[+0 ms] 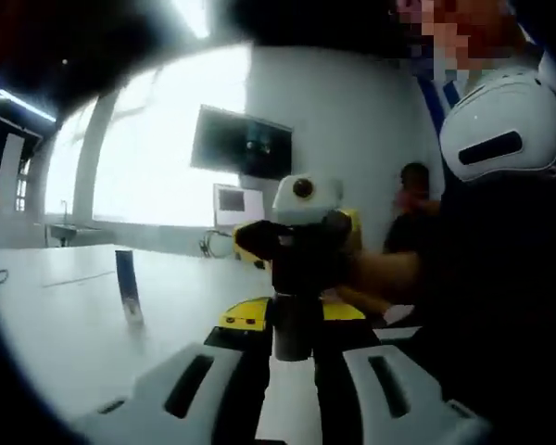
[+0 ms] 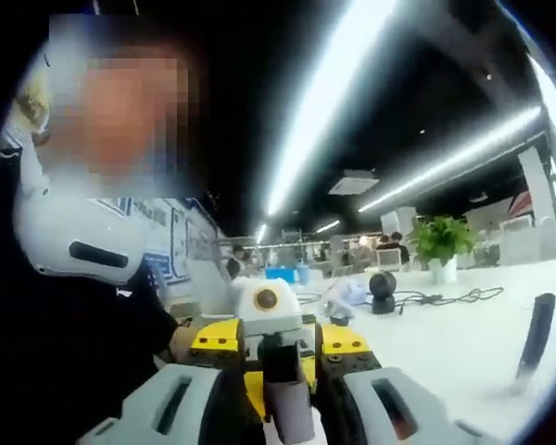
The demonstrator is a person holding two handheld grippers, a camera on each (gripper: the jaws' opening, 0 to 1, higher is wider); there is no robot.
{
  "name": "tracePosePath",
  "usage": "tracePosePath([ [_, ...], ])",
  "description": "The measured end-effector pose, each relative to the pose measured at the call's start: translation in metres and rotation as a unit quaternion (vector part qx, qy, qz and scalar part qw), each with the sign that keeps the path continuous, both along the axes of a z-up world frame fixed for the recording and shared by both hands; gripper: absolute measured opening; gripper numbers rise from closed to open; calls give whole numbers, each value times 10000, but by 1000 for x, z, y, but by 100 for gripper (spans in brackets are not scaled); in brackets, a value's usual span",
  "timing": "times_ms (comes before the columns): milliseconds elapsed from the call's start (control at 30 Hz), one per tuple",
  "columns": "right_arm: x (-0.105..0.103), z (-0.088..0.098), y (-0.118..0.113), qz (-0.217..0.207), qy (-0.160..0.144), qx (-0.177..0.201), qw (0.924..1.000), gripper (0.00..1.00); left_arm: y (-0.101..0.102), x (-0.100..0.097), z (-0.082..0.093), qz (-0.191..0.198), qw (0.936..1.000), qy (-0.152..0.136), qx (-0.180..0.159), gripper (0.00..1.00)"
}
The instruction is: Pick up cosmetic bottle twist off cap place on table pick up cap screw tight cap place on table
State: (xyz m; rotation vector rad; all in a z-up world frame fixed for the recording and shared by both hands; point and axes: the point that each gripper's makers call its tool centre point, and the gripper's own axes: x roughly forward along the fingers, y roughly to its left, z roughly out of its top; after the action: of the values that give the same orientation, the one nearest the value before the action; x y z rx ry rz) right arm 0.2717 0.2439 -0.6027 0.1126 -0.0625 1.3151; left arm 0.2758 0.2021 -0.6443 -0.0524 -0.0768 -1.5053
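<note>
Left gripper view, nearest first: the left gripper raises two pale grey jaws from the bottom edge, and between them stands one dark cylindrical cosmetic bottle, pinched at its lower body. Just above, the right gripper, black and yellow with a white box on top, faces the camera and reaches down onto the top of that bottle; its jaws are hidden behind its own body, so I cannot tell from here how far they stand apart. One hand holds it from the right. On the white table, well to the left of the bottle, one slim dark upright object stands alone. Farther off are one wall-mounted dark screen and one seated person.

Right gripper view: the right gripper's two grey jaws rise at the bottom, closed in on the same bottle, seen here as a grey-dark cylinder with its top end toward the camera. Whether the cap is on I cannot tell. Behind it the yellow-and-black left gripper faces back. The slim dark object leans at the right on the table; beyond sit one round black device and one green potted plant
</note>
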Motion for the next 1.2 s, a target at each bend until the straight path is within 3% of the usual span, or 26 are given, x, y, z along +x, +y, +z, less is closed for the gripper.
tracePosePath([
  [133,10,-6,-1,-463,-218,-253,9984,25,0,9,-7,301,9994,-51,163,7],
  [233,21,-3,-5,-970,-278,-196,9947,24,2,21,-9,758,9968,-104,208,7],
  [433,48,-4,-16,-2015,-171,-178,9792,21,5,41,-8,1442,9894,-169,84,7],
  [500,51,-1,-18,-2158,61,74,9764,21,7,47,-8,1600,9870,-145,53,7],
  [633,57,-6,-17,-2500,-123,-164,9680,20,9,54,-8,1856,9826,-106,48,7],
  [767,62,-7,-14,-2731,-42,-195,9618,20,8,60,-13,2066,9783,-45,174,7],
  [800,64,-9,-14,-2796,57,-183,9599,20,11,64,-14,2229,9745,-142,222,7],
  [900,72,-18,-18,-3050,231,-235,9518,18,12,68,-16,2370,9712,-129,229,7],
  [1000,76,-21,-18,-3211,175,-282,9465,17,13,73,-16,2558,9661,-166,291,7],
  [1067,77,-20,-20,-3363,45,-355,9411,17,14,78,-17,2745,9605,-268,371,7],
  [1200,82,-18,-26,-3803,-302,-625,9223,15,8,81,-15,2866,9571,-247,345,7],
])
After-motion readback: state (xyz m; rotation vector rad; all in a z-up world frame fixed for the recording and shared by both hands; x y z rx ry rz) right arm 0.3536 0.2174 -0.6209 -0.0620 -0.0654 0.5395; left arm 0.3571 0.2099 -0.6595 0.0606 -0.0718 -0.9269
